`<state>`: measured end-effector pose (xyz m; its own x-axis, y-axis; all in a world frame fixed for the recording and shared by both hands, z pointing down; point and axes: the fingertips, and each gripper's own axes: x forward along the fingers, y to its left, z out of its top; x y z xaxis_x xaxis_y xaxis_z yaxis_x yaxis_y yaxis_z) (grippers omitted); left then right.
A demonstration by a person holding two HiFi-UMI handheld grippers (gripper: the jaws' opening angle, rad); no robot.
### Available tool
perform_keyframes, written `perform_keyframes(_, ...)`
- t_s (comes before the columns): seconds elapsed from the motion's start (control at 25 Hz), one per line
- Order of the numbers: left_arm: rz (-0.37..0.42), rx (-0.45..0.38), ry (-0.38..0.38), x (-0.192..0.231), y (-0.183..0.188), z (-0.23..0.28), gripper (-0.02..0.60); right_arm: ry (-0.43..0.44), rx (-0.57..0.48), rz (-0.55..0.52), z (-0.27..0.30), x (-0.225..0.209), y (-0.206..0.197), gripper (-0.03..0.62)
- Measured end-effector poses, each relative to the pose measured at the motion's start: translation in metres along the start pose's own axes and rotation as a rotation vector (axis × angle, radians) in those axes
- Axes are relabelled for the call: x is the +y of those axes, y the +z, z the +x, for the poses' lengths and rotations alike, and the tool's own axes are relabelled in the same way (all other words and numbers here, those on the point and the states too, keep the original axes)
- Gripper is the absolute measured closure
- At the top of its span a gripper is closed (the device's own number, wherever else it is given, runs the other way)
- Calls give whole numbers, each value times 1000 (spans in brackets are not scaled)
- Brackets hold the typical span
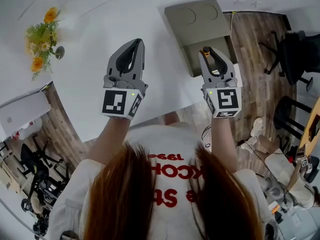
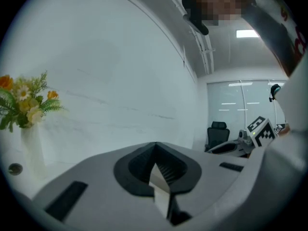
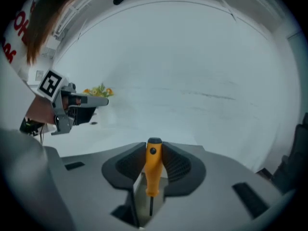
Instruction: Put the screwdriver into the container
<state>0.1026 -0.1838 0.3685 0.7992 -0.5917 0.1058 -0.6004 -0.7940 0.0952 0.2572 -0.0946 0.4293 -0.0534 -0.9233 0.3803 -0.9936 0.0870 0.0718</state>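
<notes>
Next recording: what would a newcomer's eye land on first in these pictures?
The orange screwdriver stands out first, clamped in the right hand-held gripper with its handle toward the jaw tips. In the head view that gripper overlaps the near end of the olive container at the white table edge. The left hand-held gripper is shut and empty beside it, and yellow-orange flowers stand at the far left.

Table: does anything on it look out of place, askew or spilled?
Nothing stands out. The flowers stand upright, nothing is spilled, and the right claw holds the screwdriver above the container, which sits near the table edge.
</notes>
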Motion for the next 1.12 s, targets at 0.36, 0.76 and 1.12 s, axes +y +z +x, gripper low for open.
perform_keyframes(0.36,-2,56,33,17,-11,-28,575,55,240,-281,29,22,-58,487)
perform_keyframes(0.76,1,77,90,33,-14,-48,575,155,382,-239,64,26,-82,485)
perform_keyframes(1.12,-9,80,120,40,-17,-53,575,190,409,-176,71,27,-93,465)
